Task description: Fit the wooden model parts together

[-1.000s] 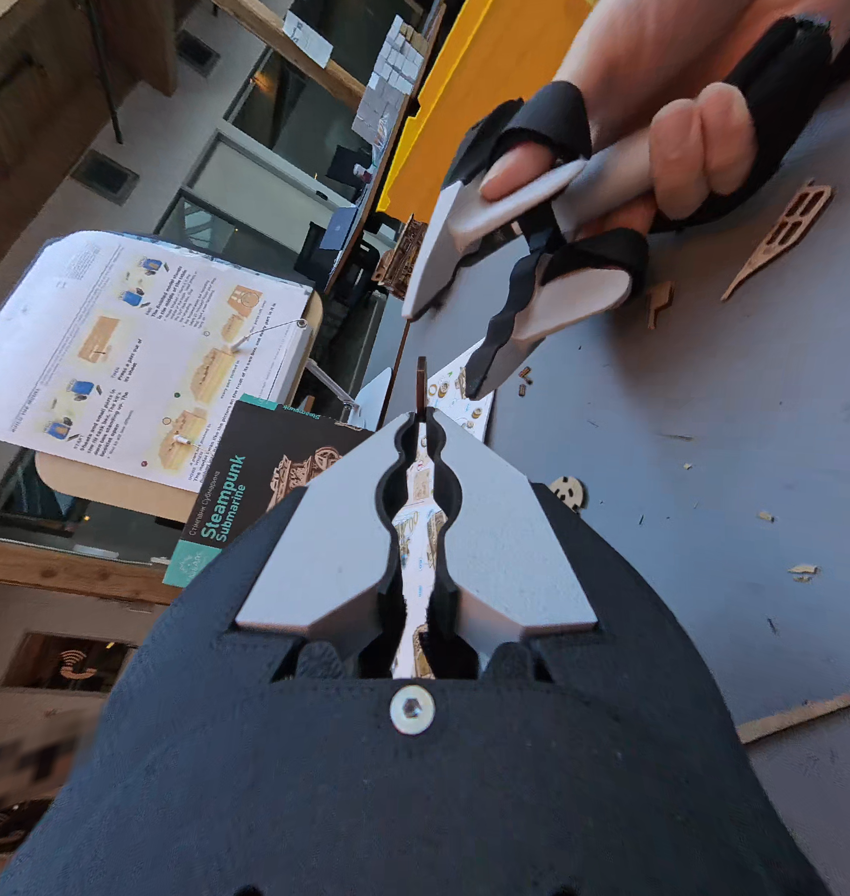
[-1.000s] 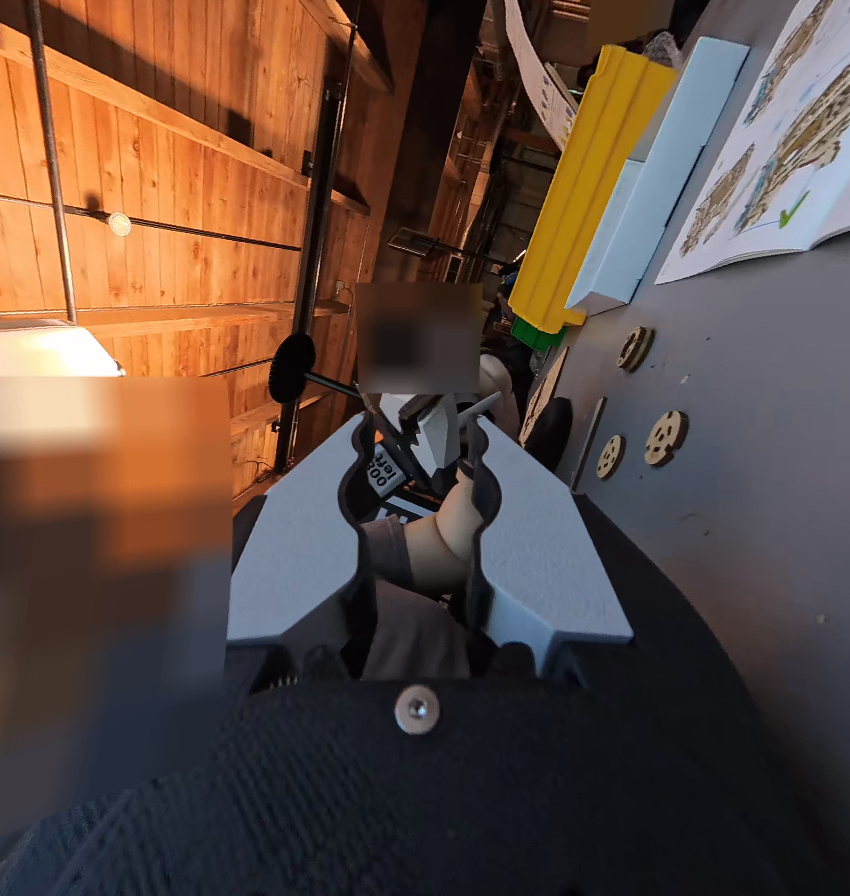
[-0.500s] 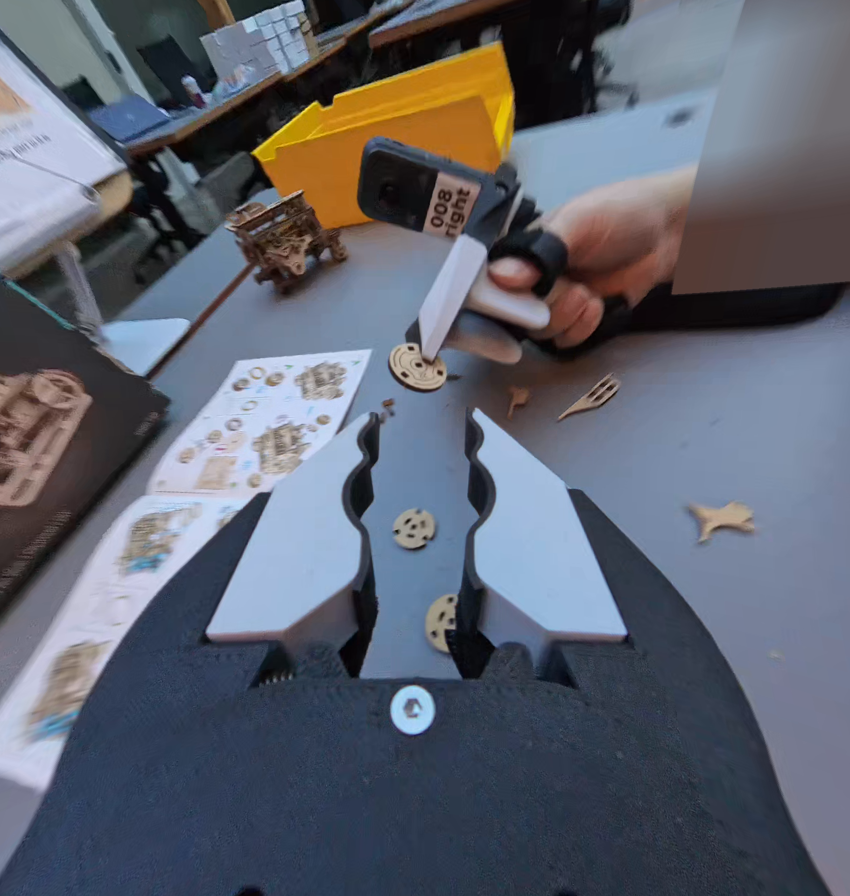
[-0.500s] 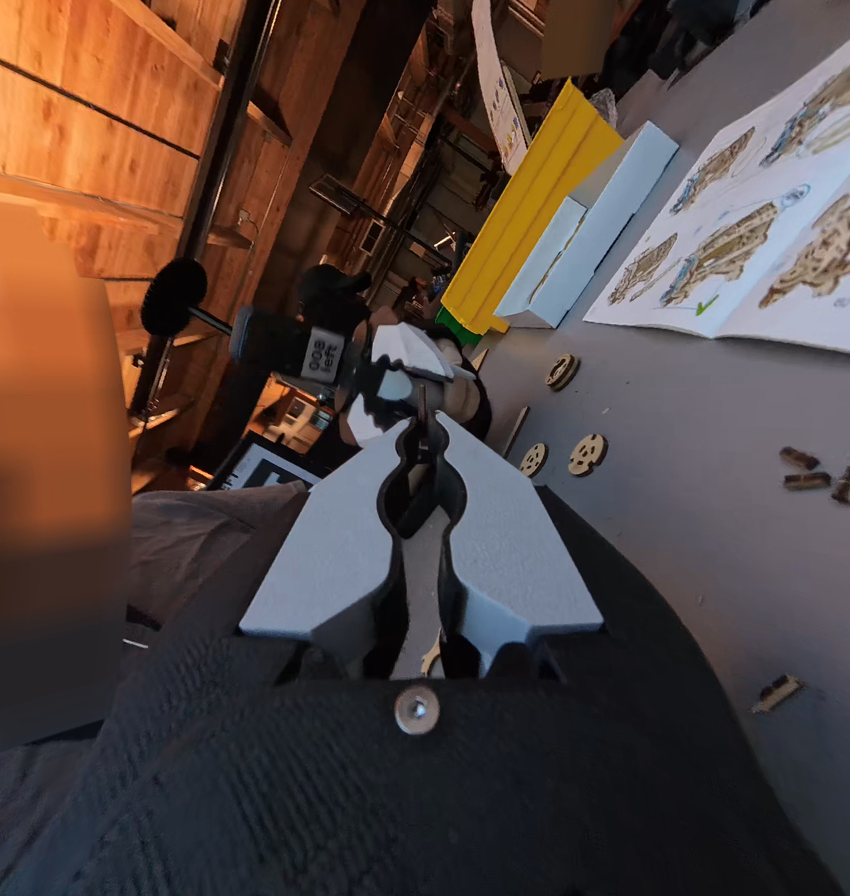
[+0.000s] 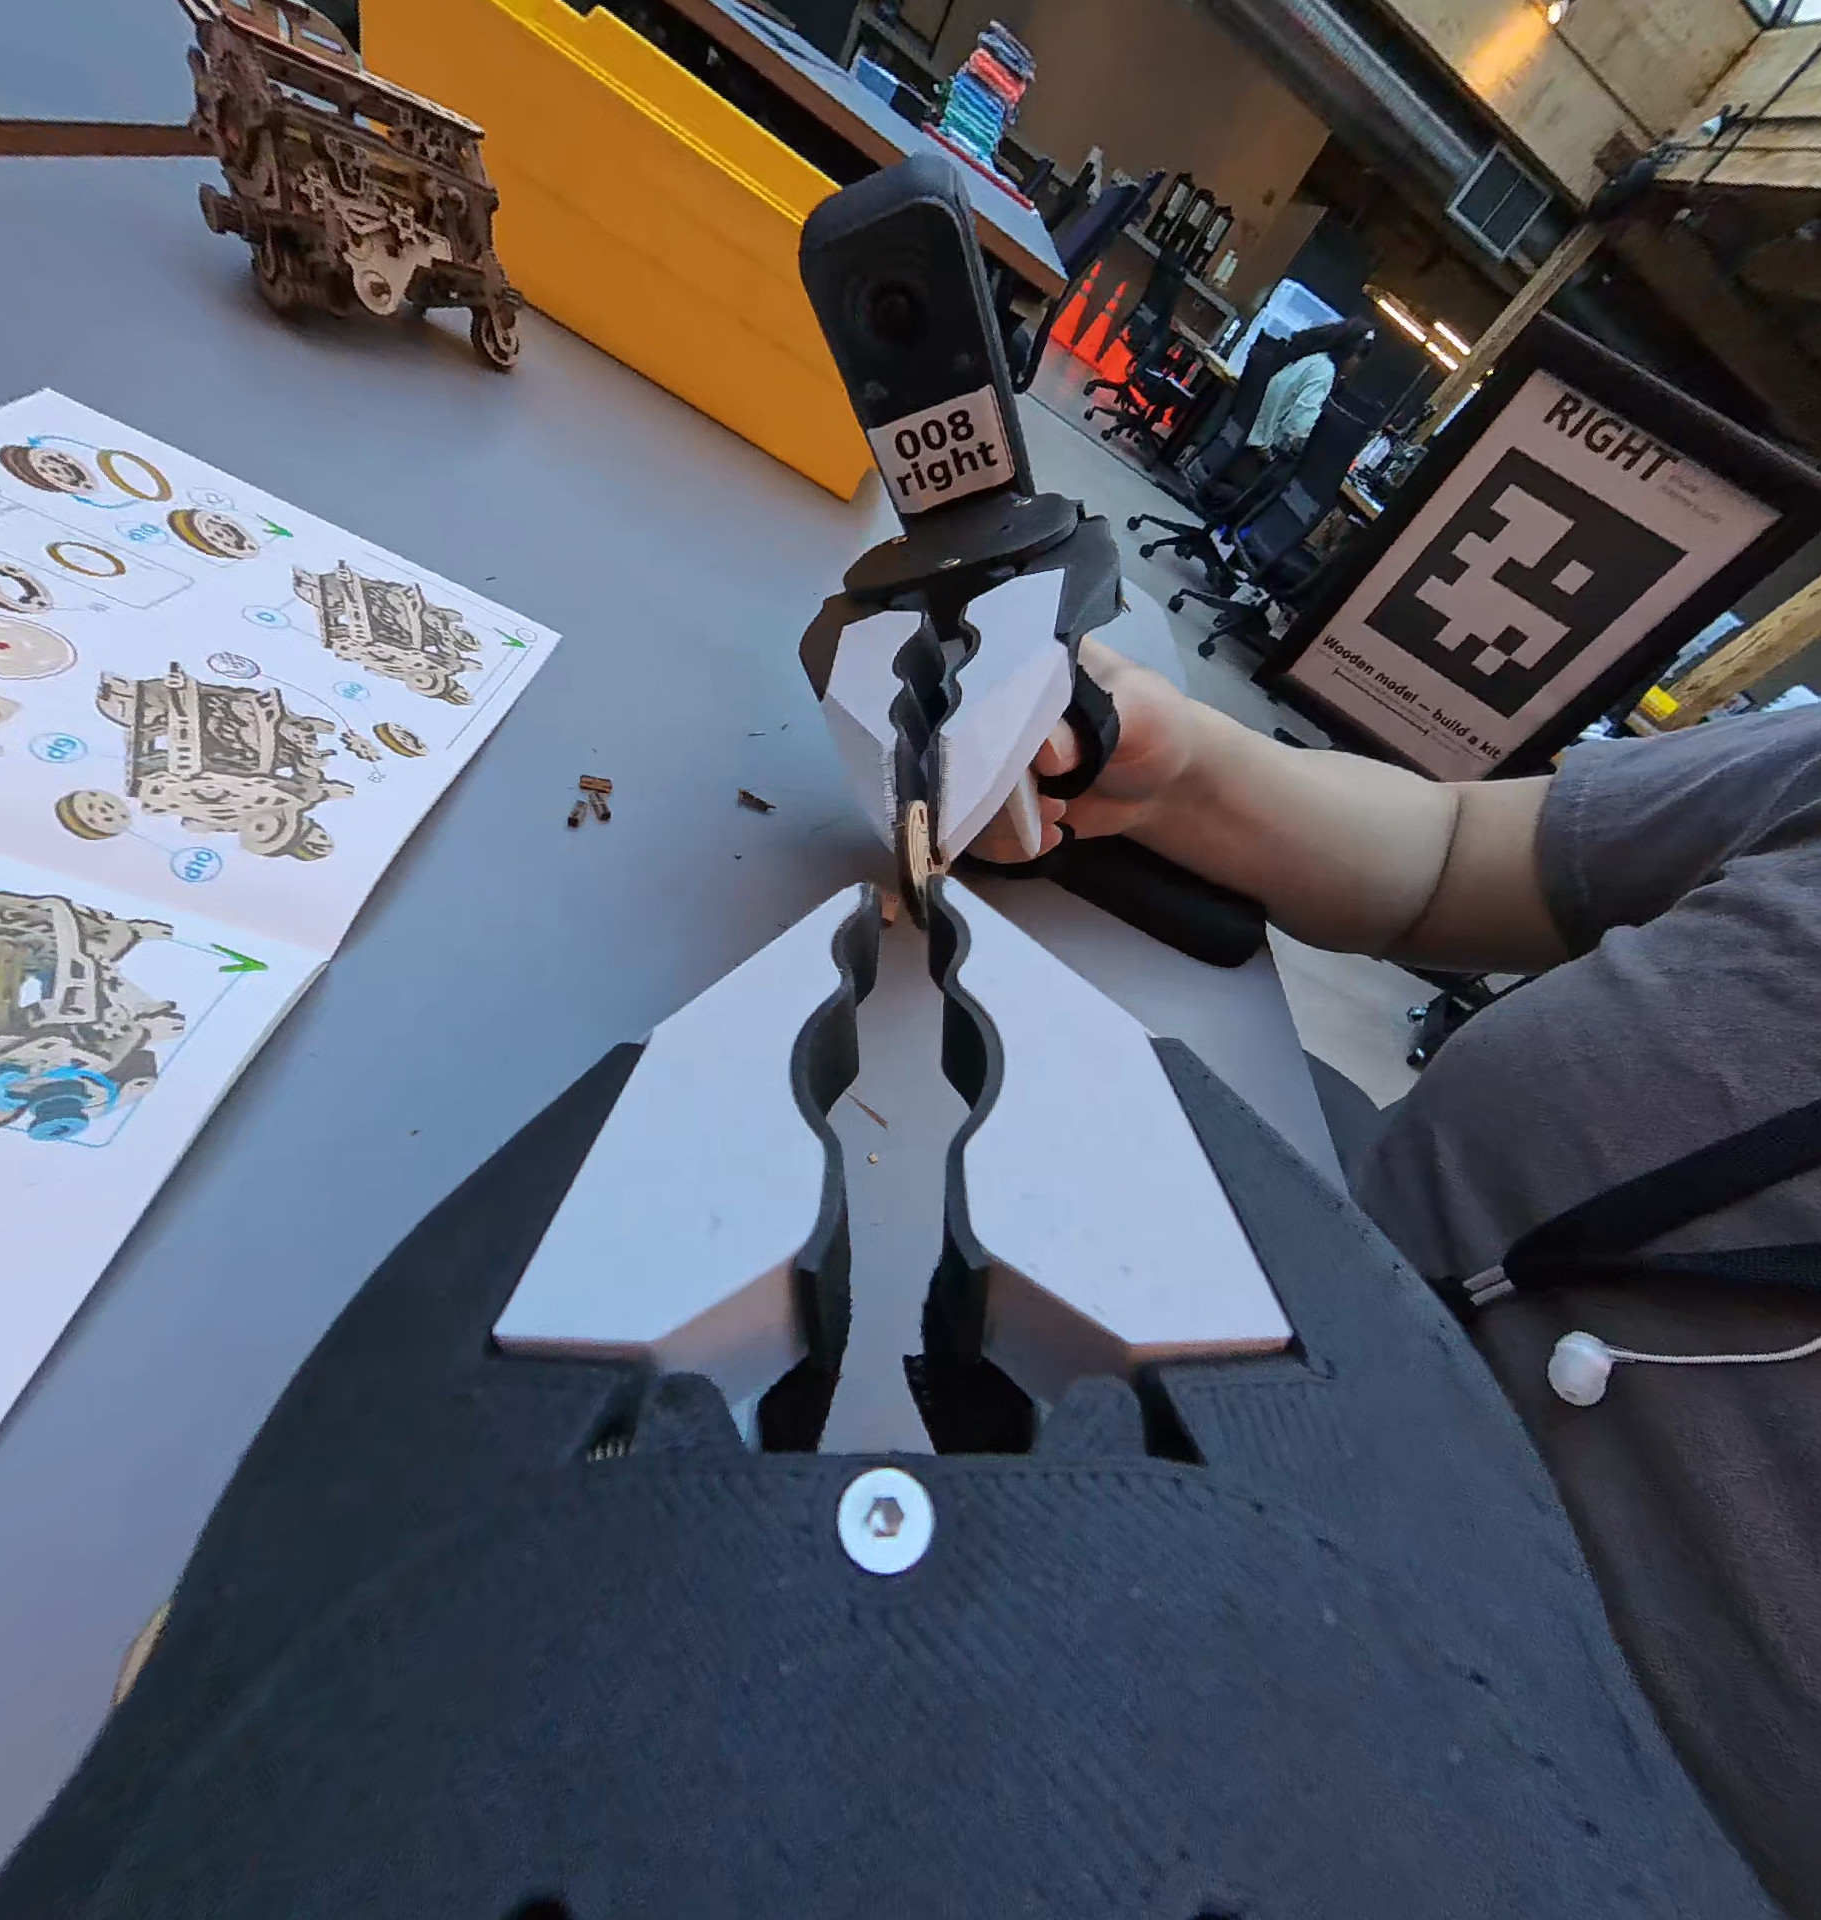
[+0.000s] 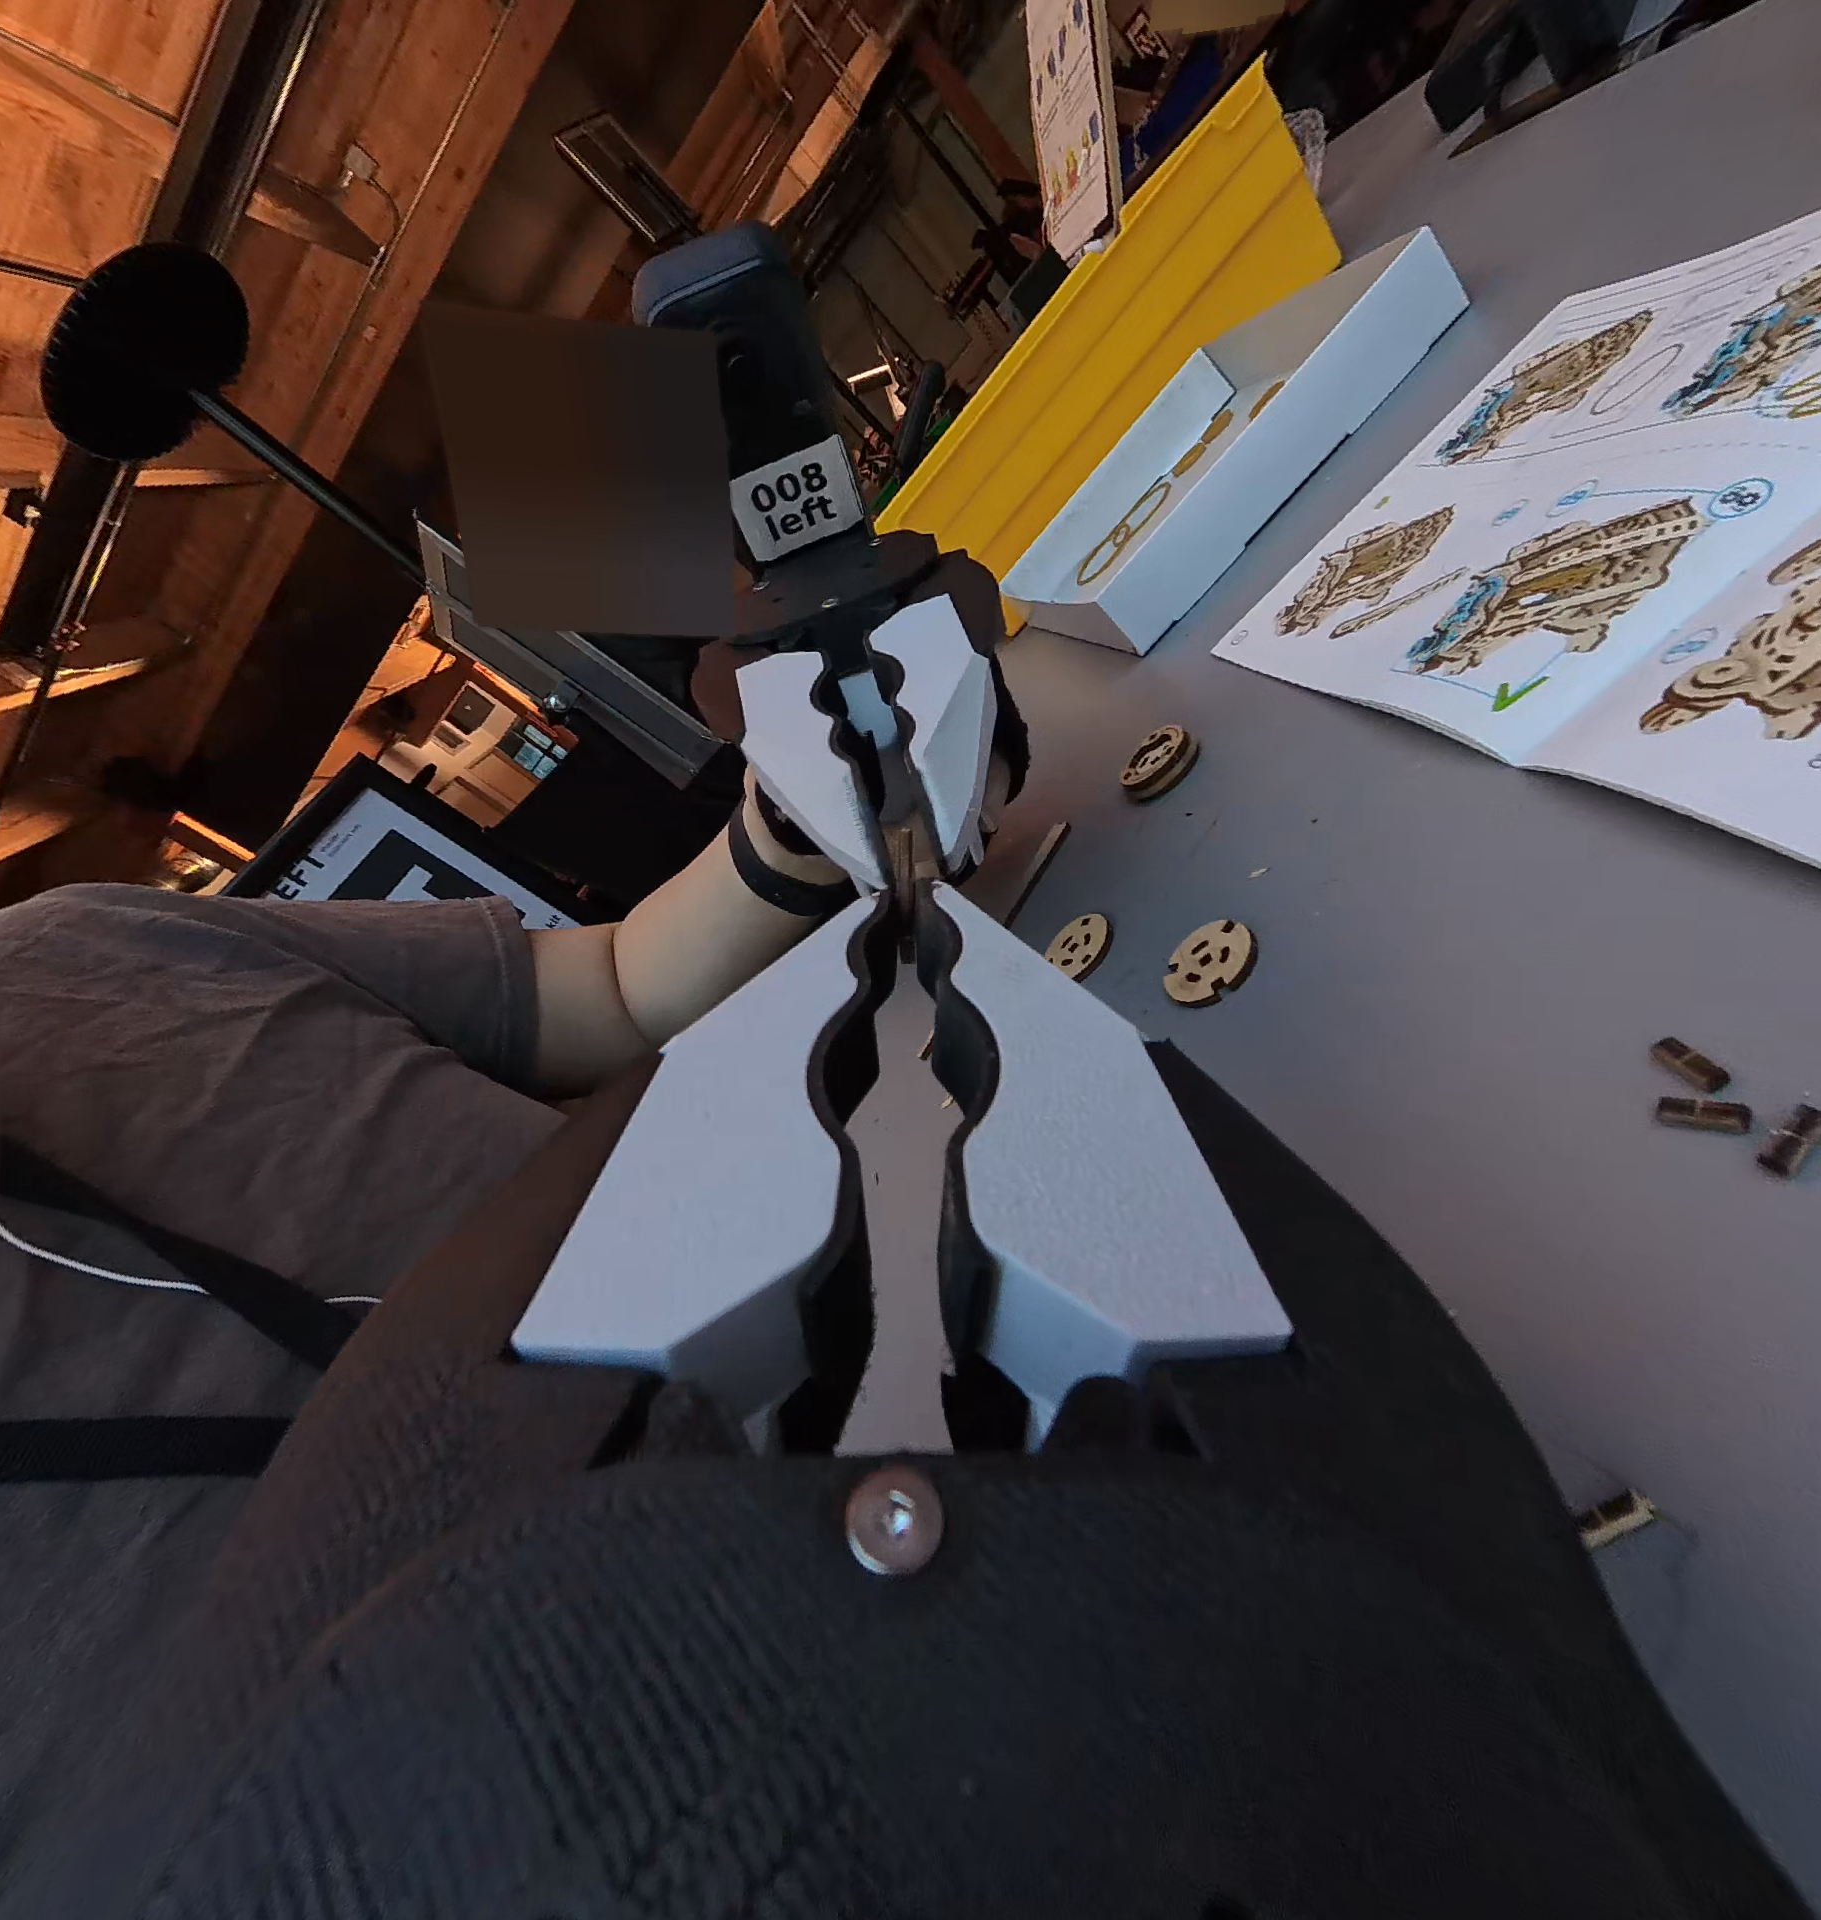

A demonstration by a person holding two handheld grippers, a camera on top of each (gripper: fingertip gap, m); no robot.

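Left claw (image 5: 901, 909) meets right claw (image 5: 914, 831) tip-to-tip; bare tabletop (image 5: 615, 623) beyond them; instruction booklet (image 5: 210, 665) left, yellow bin (image 5: 625, 239) beyond.

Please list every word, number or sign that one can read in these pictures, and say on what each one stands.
I do not quote writing; these things bear it:
White label above the right claw: short, legible.
White label above the left claw: short, legible.
Framed sign with a black square code: legible heading, small line beneath.
Booklet: small circled numbers.
Far poster: too small to read.
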